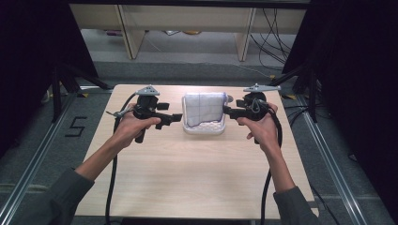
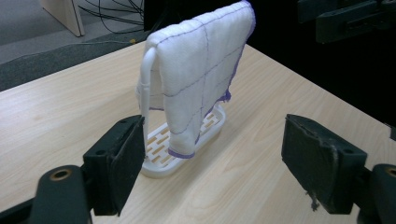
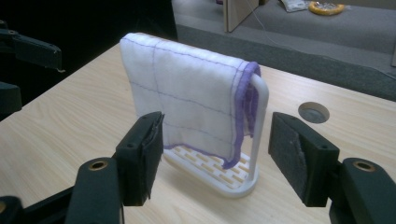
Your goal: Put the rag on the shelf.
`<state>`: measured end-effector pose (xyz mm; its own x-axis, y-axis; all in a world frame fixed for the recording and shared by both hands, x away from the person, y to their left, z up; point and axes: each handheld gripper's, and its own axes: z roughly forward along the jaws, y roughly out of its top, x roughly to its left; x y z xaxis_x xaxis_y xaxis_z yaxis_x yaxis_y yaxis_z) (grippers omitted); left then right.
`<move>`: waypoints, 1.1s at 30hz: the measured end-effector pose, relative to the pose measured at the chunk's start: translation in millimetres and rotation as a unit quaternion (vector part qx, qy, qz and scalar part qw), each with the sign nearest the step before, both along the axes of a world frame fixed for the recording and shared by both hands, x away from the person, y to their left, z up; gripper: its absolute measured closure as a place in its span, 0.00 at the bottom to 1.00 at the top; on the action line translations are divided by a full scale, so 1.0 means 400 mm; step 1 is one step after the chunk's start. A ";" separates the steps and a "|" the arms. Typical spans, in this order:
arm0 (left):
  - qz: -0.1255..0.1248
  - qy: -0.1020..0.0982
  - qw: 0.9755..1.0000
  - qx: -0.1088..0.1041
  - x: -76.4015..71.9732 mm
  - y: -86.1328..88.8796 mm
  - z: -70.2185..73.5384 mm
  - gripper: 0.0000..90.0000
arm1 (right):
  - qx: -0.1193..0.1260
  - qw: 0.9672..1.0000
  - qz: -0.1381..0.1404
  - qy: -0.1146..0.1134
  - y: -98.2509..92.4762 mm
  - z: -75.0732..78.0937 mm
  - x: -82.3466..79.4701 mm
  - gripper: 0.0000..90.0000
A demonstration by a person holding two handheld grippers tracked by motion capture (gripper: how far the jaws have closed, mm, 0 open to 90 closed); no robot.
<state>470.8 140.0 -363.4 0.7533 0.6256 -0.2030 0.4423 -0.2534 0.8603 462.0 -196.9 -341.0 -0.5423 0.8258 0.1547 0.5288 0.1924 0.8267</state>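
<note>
A white cloth with purple stitching (image 1: 202,108) (image 2: 201,74) (image 3: 187,98) hangs over the rail of a small white slotted rack (image 1: 203,127) (image 2: 161,163) (image 3: 233,179) at the far middle of the table. My left gripper (image 1: 178,117) (image 2: 212,161) points at the rack from its left, jaws open and empty, a short way off. On the rack's other side my right gripper (image 1: 226,111) (image 3: 217,154) faces it, jaws open with nothing between them, close to the rail's post.
The light wooden table (image 1: 197,178) has a round cable hole (image 3: 313,112) beyond the rack. Floor, cables (image 1: 272,33) and wooden legs lie past the far edge. Black stands flank the table at both sides.
</note>
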 end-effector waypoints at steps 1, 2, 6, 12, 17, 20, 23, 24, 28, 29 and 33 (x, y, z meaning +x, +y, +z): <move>0.004 -0.001 1.000 0.000 -0.005 -0.001 -0.002 0.23 | 0.001 1.000 0.006 -0.011 0.000 -0.004 0.001 0.40; -0.002 0.000 1.000 0.000 -0.006 0.001 -0.004 0.23 | 0.001 1.000 0.005 -0.009 0.002 -0.006 -0.002 0.40; 0.000 0.003 1.000 -0.004 -0.015 0.006 -0.017 0.23 | -0.001 1.000 0.012 -0.010 0.010 -0.012 -0.013 0.40; -0.009 0.008 1.000 -0.014 -0.029 0.019 -0.038 0.23 | -0.003 1.000 0.023 -0.009 0.022 -0.023 -0.035 0.40; -0.010 0.012 1.000 -0.022 -0.038 0.028 -0.053 0.24 | 0.000 0.999 0.036 -0.014 0.031 -0.039 -0.050 0.40; -0.016 0.015 0.999 -0.030 -0.051 0.033 -0.064 0.24 | -0.002 0.999 0.035 -0.015 0.038 -0.047 -0.062 0.39; -0.018 0.017 0.999 -0.031 -0.057 0.034 -0.068 0.24 | -0.008 0.999 0.031 -0.011 0.041 -0.052 -0.070 0.39; -0.020 0.015 0.999 -0.035 -0.064 0.034 -0.075 0.24 | -0.006 0.999 0.034 -0.016 0.044 -0.061 -0.072 0.39; -0.029 0.016 0.999 -0.034 -0.078 0.036 -0.085 0.24 | -0.002 0.999 0.035 -0.008 0.050 -0.072 -0.084 0.39; -0.029 0.016 0.999 -0.034 -0.078 0.036 -0.085 0.24 | -0.002 0.999 0.035 -0.008 0.050 -0.072 -0.084 0.39; -0.036 0.009 0.999 -0.024 -0.092 0.034 -0.104 0.24 | -0.010 0.999 0.042 -0.009 0.054 -0.093 -0.094 0.39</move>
<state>434.0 153.5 -405.1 0.7923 0.5589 -0.2448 0.4392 -0.2440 0.8646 424.3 -175.1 -378.2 -0.6122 0.7802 0.1286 0.4950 0.2512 0.8318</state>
